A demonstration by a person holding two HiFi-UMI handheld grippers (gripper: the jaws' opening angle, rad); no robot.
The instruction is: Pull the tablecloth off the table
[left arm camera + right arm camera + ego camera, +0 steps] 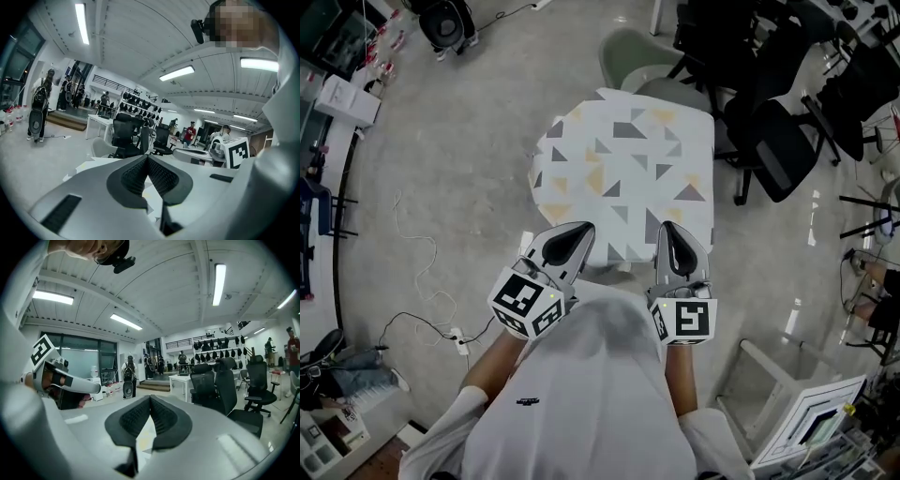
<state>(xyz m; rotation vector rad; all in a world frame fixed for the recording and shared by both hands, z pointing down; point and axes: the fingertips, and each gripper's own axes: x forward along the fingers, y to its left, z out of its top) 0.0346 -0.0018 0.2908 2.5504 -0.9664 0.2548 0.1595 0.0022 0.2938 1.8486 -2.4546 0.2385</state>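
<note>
Two tongs are seen closed and empty, left tongs (579, 229) and right tongs (668, 228), above the tablecloth (623, 159) hem; unless opened first, cloth would be shoved, not gripped.

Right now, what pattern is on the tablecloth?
The tablecloth is white with grey and yellow triangles; head view shows it best.

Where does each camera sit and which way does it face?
Head view: on the person's head, steeply down at the tablecloth; left tool, right tool, forearms show.
Left gripper view: on the left tool, forward toward office chairs; its shut jaws show.
Right gripper view: on the right tool, likewise; shut jaws show.
Both gripper views share the chairs.
</note>
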